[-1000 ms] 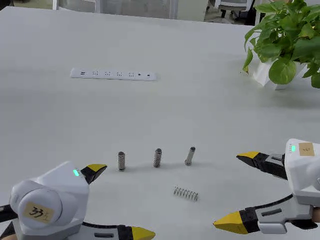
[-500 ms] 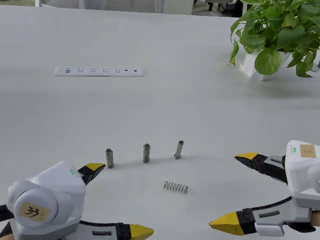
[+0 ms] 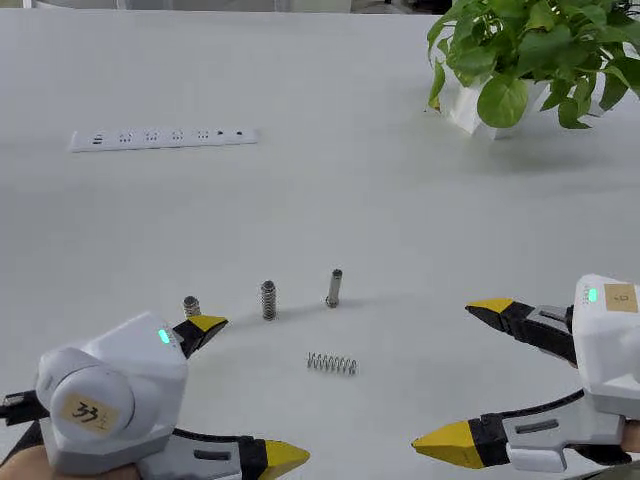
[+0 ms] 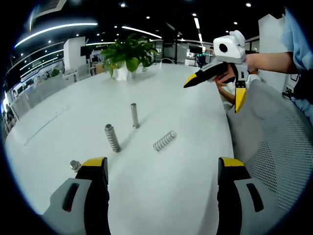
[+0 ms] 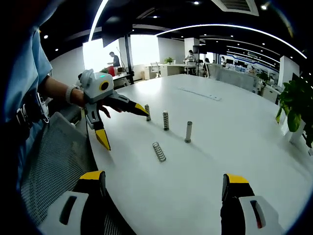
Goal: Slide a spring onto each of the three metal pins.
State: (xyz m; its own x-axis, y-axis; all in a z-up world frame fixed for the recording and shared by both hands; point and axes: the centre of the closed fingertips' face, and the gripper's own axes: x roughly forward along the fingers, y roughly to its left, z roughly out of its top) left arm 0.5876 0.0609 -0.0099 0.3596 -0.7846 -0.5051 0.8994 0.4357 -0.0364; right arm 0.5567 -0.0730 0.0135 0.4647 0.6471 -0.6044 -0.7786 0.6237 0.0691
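Both grippers are held low at the near edge of the table, jaws spread wide and gripping nothing. Left gripper sits at the lower left and right gripper at the lower right, with their yellow tips angled inward toward each other. Between them a loose spring lies flat on the white surface. Just beyond it three pins stand upright in a row. Right pin is bare and middle pin is coil-wrapped. Left pin looks coil-wrapped too and stands just beside the left gripper's upper tip.
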